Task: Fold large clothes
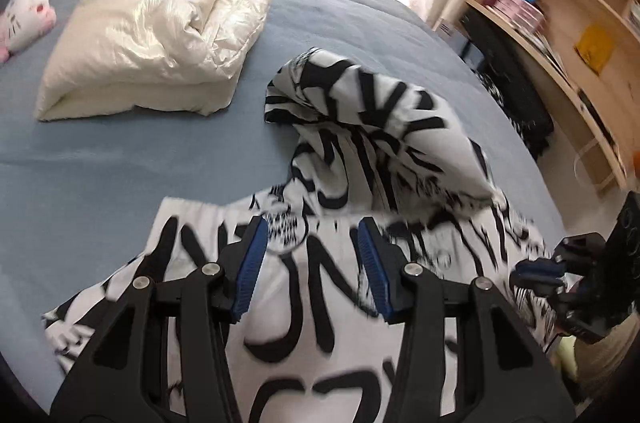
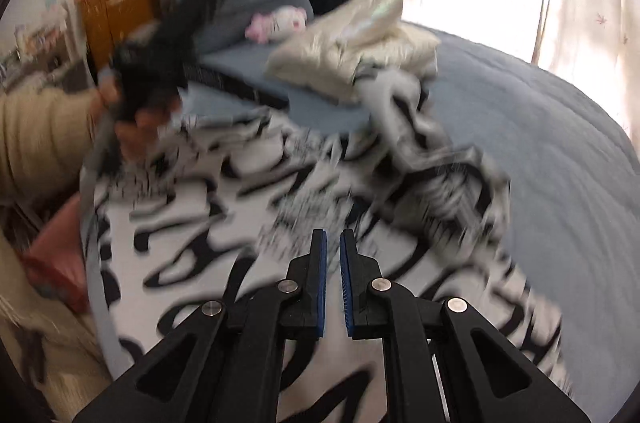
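The printed garment (image 1: 360,151) lies under both tongs; left tongs (image 1: 312,263) half open and empty, right tongs (image 2: 333,279) closed, holding nothing.

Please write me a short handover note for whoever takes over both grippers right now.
Left gripper: jaws apart, nothing between the pads, above the black-and-white printed garment.
Right gripper: jaws shut, no cloth between them, also above the garment.
Garment: lies on the blue bed, body roughly spread out near you, one part bunched and standing up toward the far side.
Done: a cream puffy jacket sits folded at the head of the bed.
Left: flatten the raised part, then fold the printed garment; neither gripper has hold of it.
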The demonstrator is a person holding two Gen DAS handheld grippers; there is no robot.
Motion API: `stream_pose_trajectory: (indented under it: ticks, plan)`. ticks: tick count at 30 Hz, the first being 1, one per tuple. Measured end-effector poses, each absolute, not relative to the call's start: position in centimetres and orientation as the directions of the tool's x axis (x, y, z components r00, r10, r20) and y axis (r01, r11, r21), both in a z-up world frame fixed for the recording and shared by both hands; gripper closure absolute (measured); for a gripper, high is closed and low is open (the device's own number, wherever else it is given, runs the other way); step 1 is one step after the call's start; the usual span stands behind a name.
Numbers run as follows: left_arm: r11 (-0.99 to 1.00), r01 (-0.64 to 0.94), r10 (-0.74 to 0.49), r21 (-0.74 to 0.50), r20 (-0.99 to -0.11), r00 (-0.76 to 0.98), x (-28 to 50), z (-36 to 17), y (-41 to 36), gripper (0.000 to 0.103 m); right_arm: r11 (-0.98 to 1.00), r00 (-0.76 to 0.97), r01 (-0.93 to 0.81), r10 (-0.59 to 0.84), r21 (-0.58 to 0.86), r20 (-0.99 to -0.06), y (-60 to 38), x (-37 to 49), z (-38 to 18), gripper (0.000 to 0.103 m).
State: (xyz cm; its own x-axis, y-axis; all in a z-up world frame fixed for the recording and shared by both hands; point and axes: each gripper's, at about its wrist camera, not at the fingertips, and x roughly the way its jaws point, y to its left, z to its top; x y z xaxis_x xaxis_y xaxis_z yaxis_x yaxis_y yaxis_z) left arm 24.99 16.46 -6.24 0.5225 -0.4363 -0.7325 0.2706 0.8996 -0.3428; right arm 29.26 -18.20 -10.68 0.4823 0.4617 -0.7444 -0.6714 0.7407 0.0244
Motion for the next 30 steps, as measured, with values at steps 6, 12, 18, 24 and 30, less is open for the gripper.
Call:
stream_pose_trajectory:
  ticks: [6,12,18,24,30]
  plan:
    - [0.847,0.282,-0.531,-0.45,-0.696,0.483,26.0,-4.1,16.5,0.039,0.831,0.501,-0.534,0.457,0.153,-0.735,-17.2,29.4,-10.8,0.095]
    - [0.73,0.214,-0.669,-0.65,-0.613,0.42,31.8,-2.7,16.7,0.028,0.841,0.497,-0.419,0.528,0.343,-0.689,-15.3,34.1,-9.8,0.084]
    - [0.714,0.088,-0.666,-0.694,-0.636,0.39,37.4,-3.6,16.2,0.026,0.815,0.52,-0.373,0.579,0.443,-0.628,-14.6,35.3,-9.4,0.063]
    - [0.728,-0.096,-0.608,-0.679,-0.704,0.366,41.8,-7.4,15.5,0.026,0.804,0.493,-0.338,0.594,0.489,-0.636,-13.7,36.7,-10.0,0.063]
    - [0.753,-0.157,-0.549,-0.639,-0.741,0.386,42.8,-8.6,14.1,0.083,0.783,0.505,-0.229,0.603,0.578,-0.618,-13.6,38.6,-11.5,0.027]
